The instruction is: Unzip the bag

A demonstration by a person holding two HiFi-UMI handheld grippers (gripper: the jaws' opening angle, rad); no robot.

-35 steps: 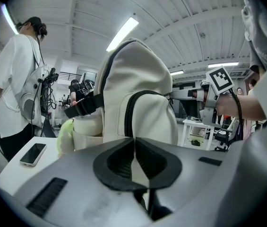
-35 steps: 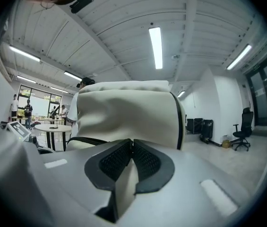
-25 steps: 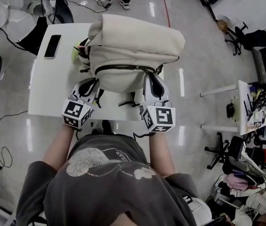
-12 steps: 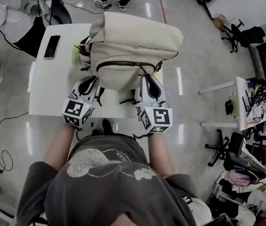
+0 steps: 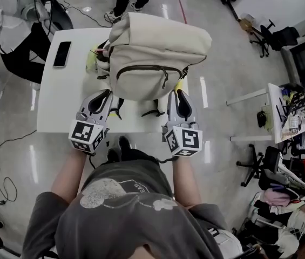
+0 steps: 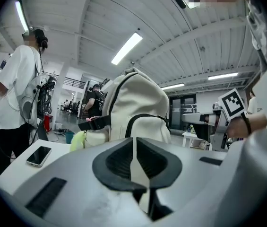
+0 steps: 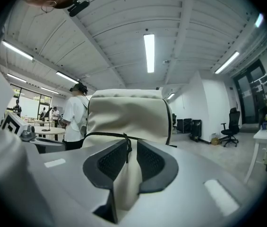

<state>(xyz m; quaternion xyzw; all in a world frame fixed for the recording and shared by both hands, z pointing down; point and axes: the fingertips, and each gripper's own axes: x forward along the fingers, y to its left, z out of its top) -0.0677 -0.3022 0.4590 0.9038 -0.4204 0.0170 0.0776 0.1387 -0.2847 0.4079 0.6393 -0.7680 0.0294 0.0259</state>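
Observation:
A beige backpack [image 5: 155,50] stands upright on the white table [image 5: 60,109], with its dark front zipper [image 5: 147,67] arching across and looking closed. The left gripper [image 5: 103,94] hovers at the bag's lower left and the right gripper [image 5: 178,94] at its lower right, both a little short of the fabric. The left gripper view shows the bag [image 6: 142,103] through a narrow gap between the jaws of the left gripper [image 6: 134,148]. In the right gripper view the zipper pull cord [image 7: 129,143] hangs ahead of the right gripper [image 7: 127,151]. Both pairs of jaws are opening, with nothing between them.
A black phone [image 5: 61,54] lies at the table's far left, and a yellow-green item [image 5: 92,62] sits beside the bag. Black straps [image 5: 153,111] trail on the table by its front edge. A person in a white shirt [image 6: 12,93] stands beyond the table; office chairs stand on the right.
Both grippers have drawn back from the bag's lower corners toward the table's front edge. The right jaws now stand wider apart.

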